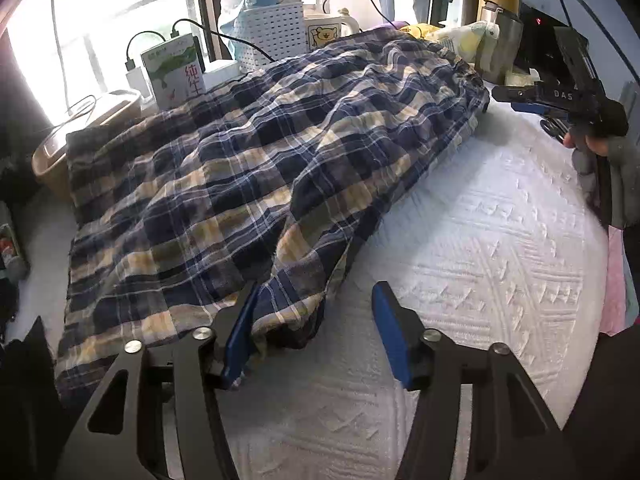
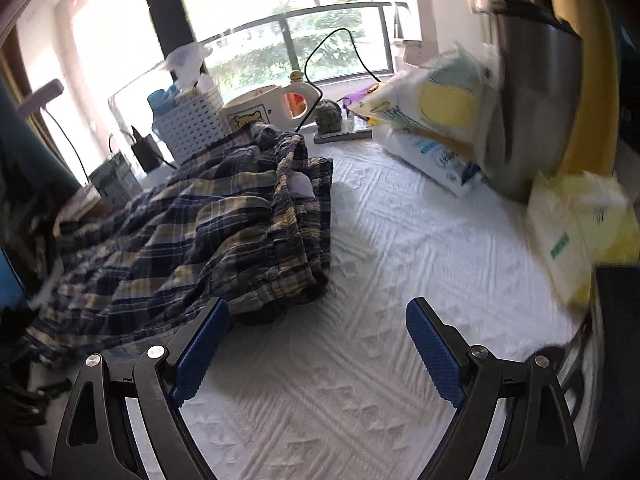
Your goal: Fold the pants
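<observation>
Blue, yellow and white plaid pants lie spread and rumpled on a white textured cover. My left gripper stands partly open at the near hem. A corner of the leg lies between its blue pads, resting against the left one; the right pad is clear of it. At the far right, my right gripper is held by a hand beside the waistband. In the right wrist view that gripper is wide open over the cover. The elastic waistband of the pants lies just ahead, near its left finger.
Along the window side stand a white basket, a milk carton, a bear mug, chargers with cables and a beige box. Tissue packs, a yellow-white pack and a metal container crowd the right.
</observation>
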A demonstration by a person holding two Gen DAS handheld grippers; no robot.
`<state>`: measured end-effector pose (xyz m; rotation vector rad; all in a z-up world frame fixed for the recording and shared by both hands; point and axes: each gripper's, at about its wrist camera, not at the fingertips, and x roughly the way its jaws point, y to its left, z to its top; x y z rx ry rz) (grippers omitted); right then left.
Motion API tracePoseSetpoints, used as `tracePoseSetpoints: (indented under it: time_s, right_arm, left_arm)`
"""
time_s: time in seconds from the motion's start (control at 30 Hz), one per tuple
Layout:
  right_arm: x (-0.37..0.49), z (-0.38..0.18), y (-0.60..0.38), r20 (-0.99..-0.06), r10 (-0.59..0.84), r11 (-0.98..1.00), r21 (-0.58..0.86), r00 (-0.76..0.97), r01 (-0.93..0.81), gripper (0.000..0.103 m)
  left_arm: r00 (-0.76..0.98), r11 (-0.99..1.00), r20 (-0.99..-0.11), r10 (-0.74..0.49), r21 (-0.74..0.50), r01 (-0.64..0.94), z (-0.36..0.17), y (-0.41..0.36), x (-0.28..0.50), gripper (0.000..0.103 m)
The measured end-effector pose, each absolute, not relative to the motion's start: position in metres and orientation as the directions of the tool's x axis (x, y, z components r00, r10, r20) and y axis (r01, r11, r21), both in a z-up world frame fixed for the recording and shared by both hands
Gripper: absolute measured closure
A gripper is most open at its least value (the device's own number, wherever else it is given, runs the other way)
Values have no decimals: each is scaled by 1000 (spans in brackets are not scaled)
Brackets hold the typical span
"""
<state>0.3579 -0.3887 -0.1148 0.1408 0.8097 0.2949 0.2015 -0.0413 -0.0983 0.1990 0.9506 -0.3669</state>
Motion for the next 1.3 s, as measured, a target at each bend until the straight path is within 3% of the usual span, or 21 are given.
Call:
tracePoseSetpoints:
  time_s: [0.07, 0.13, 0.2, 0.4, 0.43, 0.5, 0.53, 0.87, 1.17, 1.3]
  right_arm:
    - [359, -116, -385, -696, 337, 941, 266, 634, -209, 20]
    - [362, -120, -378, -701, 387, 921, 323, 600, -216, 23]
    - [365, -124, -370, -692, 446, 893, 384, 567, -234, 30]
    - [386, -129, -359, -666, 482, 868, 453, 569, -204, 34]
    - [391, -130, -359, -668, 480, 868, 457, 569, -195, 56]
    - [397, -133, -358, -668, 486, 863, 469, 564, -188, 88]
    - [397, -132, -357, -667, 485, 864, 464, 566, -194, 91]
    - [350, -80, -359, -677, 323, 943, 168, 662, -288, 97]
    - [320, -95, -390, -732, 266, 958, 130, 627, -254, 97]
    - [320, -113, -395, -760, 266, 960, 151, 593, -237, 97]
  left_arm:
    - [535, 918, -817, -215, 17, 395, -98, -42, 200, 58]
    - [544, 916, -811, -215, 25, 400, -98, -43, 198, 77]
    - [550, 912, -809, -207, 45, 408, -98, -45, 197, 88]
    - [534, 915, -815, -224, 13, 404, -95, -39, 198, 97]
    - [534, 914, -814, -229, 9, 405, -94, -39, 197, 97]
    - [524, 909, -813, -254, -16, 417, -90, -40, 194, 97]
    - [522, 907, -812, -260, -21, 420, -87, -41, 192, 97]
    - [450, 876, -816, -363, -134, 464, -76, -48, 182, 98]
    - [359, 853, -851, -384, -179, 490, -84, -56, 165, 95]
    - [339, 880, -877, -341, -172, 442, -87, -34, 166, 87]
